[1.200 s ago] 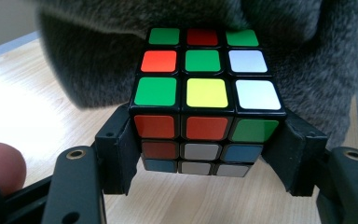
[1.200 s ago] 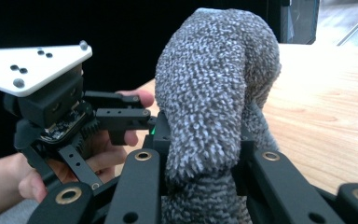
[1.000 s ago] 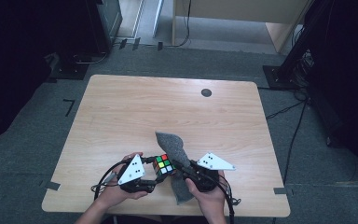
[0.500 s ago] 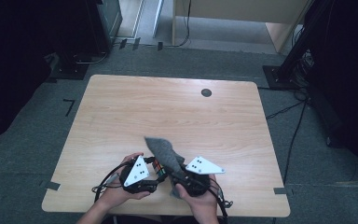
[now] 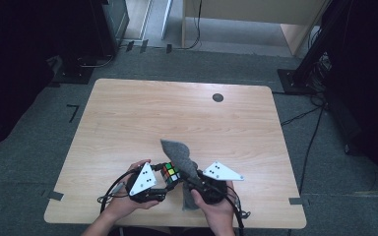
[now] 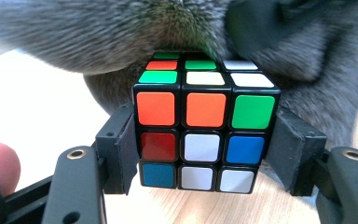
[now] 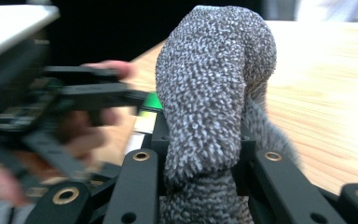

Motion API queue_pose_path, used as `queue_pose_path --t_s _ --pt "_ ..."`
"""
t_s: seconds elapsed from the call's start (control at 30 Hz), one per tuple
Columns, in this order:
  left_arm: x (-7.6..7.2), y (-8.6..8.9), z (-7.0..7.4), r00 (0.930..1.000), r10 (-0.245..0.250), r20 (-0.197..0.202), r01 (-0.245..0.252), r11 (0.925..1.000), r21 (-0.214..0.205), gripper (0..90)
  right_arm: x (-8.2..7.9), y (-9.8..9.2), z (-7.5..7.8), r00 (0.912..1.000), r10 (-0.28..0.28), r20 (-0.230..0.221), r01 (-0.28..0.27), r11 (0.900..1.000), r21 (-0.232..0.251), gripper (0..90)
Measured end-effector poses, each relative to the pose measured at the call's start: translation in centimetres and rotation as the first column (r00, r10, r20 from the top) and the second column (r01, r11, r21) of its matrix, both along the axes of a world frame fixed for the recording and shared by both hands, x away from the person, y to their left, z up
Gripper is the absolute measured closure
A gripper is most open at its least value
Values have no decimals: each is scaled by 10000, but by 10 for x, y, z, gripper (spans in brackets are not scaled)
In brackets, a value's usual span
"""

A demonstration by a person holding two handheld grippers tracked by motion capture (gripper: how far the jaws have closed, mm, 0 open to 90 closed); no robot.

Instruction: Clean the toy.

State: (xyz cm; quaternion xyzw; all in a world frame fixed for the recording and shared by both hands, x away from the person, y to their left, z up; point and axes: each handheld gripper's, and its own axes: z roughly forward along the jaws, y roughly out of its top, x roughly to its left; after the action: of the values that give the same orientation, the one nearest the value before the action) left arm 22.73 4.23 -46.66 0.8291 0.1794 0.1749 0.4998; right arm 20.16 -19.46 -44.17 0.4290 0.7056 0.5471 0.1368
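1. Cube (image 5: 171,172) sits at the near table (image 5: 128,118) edge, between the two grippers; the grey cloth (image 5: 179,156) lies on its right side and rises up over its top.
2. Left gripper (image 6: 205,154): jaws clamped on the cube's two opposite side faces, cube lifted clear of the wood.
3. Right gripper (image 7: 200,154): jaws pinched on the cloth, its free end standing up above them.
4. Judgement: the cloth-holding right hand is the one placed to wipe the cube's faces.

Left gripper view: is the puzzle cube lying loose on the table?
No, the puzzle cube is clamped on both sides by the left gripper, with the grey cloth behind it.
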Motion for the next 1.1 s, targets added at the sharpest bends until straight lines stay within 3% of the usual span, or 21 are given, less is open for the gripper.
queue_pose_path --t_s 0.07,0.27,0.33,0.5,0.67,0.73,0.8,0.93,1.03,1.1 --pt "1 0 0 10000 40 -51 -40 10000 -21 342 1 -4 -2 9998 -138 -161 139 9999 56 721" --pt "0 -1 0 10000 26 -35 -26 10000 94 342 -9 18 2 9975 681 169 -682 9977 19 717" --pt "0 0 0 10000 15 -52 -15 10000 17 342 -7 16 2 9978 650 149 -651 9979 36 719" --pt "1 0 0 9999 16 -146 -17 10000 -76 342 -2 1 -1 9999 -23 -125 24 10000 37 719" --pt "0 -3 -2 9999 63 -159 -60 9999 139 342 -11 22 1 9966 791 220 -790 9968 -74 717" --pt "0 -3 -3 9999 50 -149 -48 9999 137 342 -12 26 1 9960 878 180 -875 9961 -127 718" --pt "0 -2 -2 9999 19 -119 -18 10000 76 343 -10 22 1 9966 822 105 -823 9966 59 720" --pt "0 -1 -1 9999 47 -125 -48 10000 -6 343 -4 6 -2 9998 106 -185 -104 9999 121 721" --pt "0 -2 -2 10000 53 -59 -53 10000 83 343 -8 13 -2 9995 307 -39 -307 9995 64 718" --pt "-1 -3 -1 10000 68 -48 -68 10000 10 344 -12 21 1 9973 722 111 -724 9973 132 717"
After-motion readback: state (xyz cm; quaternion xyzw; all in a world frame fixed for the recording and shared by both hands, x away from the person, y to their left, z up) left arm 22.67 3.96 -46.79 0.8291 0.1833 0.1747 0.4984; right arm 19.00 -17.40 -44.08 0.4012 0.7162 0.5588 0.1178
